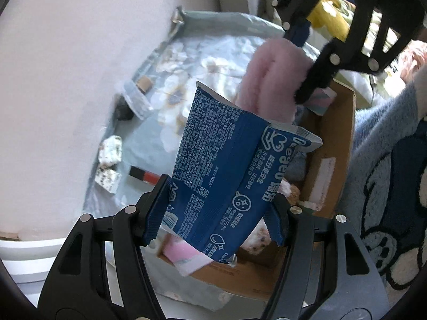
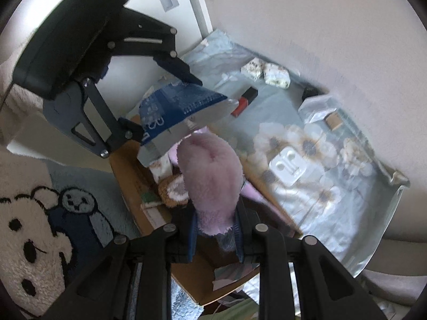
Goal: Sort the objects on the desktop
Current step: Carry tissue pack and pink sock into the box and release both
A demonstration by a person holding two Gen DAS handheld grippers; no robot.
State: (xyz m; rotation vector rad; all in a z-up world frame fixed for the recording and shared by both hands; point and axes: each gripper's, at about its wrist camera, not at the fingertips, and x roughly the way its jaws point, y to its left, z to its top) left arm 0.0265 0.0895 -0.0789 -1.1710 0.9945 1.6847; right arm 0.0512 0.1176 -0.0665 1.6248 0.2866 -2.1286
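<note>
Blue plastic wet-wipe packet [image 1: 226, 170] hangs pinched between the pads of my left gripper [image 1: 216, 213], jaws half spread to the packet's width. White print covers it, seen upside down: small Chinese text in columns, "99.9%", a code "YX0530", "150mm×200mm", and large Latin letters ending "...egen", cut off at the fold. From the right wrist view the same packet [image 2: 181, 106] shows its silvery end seal, held above the box.

Pink fluffy plush piece [image 2: 210, 176] sits clamped in my right gripper [image 2: 216, 229], jaws pressed nearly together on its lower end. In the left view that pink plush [image 1: 269, 85] hangs just beyond the packet, almost touching its top edge.

Both items are held over an open brown cardboard box [image 1: 331, 144]. Inside it: a brown-and-cream plush toy [image 2: 173, 189] and pink-and-white paper packets [image 1: 186, 258]; labels there too blurred to read.

Beside the box lies a pale blue cloth printed with white flowers [image 2: 333, 200]. On it: a red-and-black lipstick-like tube [image 1: 144, 176], two white speckled wrapped blocks [image 1: 109, 157], a white moulded plastic tray [image 2: 288, 168], a small tan cardboard block [image 1: 145, 82], a dark lump [image 1: 124, 112] by a clear bag [image 1: 136, 101].

On the box's other side, a blue-and-cream fluffy rug with bear faces [image 2: 40, 226].
</note>
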